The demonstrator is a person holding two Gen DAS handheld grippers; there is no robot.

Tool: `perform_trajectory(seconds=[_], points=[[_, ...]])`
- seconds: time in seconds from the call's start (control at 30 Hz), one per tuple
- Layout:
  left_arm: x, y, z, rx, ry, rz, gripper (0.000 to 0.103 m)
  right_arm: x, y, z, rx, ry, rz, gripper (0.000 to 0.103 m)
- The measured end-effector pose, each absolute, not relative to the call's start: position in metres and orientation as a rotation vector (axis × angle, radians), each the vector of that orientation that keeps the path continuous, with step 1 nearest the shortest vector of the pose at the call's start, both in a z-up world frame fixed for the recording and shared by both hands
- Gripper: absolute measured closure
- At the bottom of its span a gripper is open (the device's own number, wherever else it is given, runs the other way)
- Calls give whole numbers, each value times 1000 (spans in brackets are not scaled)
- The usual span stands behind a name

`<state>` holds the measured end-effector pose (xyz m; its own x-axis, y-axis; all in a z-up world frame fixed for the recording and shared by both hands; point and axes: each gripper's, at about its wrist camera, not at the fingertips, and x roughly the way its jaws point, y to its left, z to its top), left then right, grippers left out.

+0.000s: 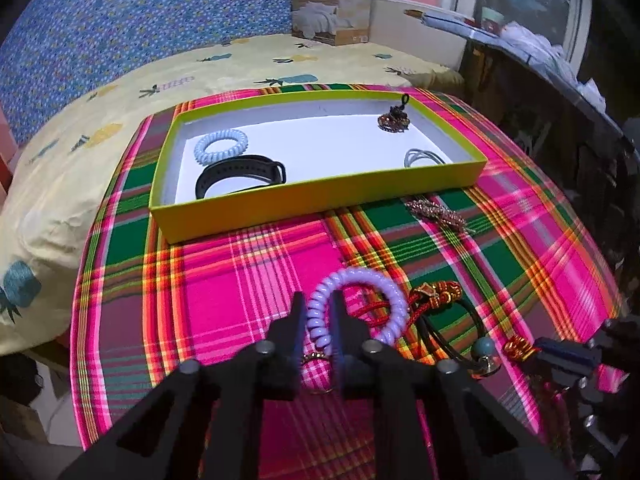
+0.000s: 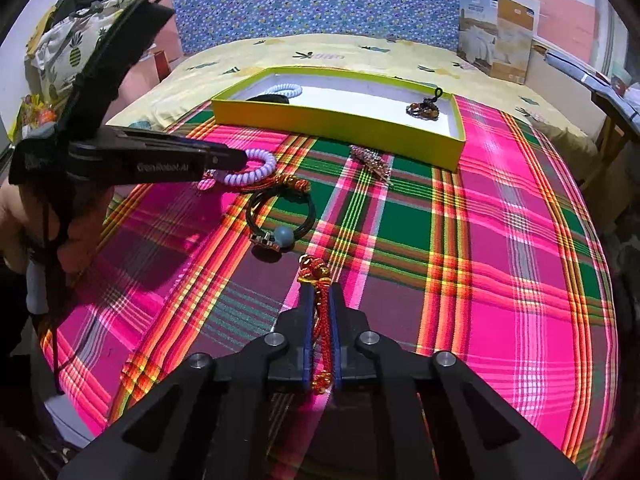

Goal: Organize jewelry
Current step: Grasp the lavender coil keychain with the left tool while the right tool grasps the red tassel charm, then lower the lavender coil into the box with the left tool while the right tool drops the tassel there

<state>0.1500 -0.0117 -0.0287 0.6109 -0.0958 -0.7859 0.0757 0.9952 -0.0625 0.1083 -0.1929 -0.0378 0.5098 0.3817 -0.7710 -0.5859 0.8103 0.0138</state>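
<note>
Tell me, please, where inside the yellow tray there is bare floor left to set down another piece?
The yellow tray has a broad bare strip down its middle, bordered by the blue coil tie and black band on one side, the brown beaded piece and grey rings on the other. The cloth near the left gripper is crowded.

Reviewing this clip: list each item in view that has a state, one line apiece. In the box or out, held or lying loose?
left gripper: shut on purple coil tie.
right gripper: shut on red braided cord.
yellow box: open, no lid on.
black band: in the box.
pale blue coil tie: in the box.
brown bead bracelet: in the box.
rhinestone clip: loose on the cloth.
black cord bracelet: loose on the cloth.
</note>
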Motion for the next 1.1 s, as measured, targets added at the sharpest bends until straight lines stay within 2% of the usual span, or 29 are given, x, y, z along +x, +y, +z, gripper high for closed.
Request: perform_trajectory(seconds=[0.7, 1.1], points=[[126, -5, 12, -58, 803, -107, 93, 110, -207, -16, -187, 799, 586, 98], [147, 8, 26, -93, 783, -89, 93, 139, -205, 12, -184, 725, 575, 98]])
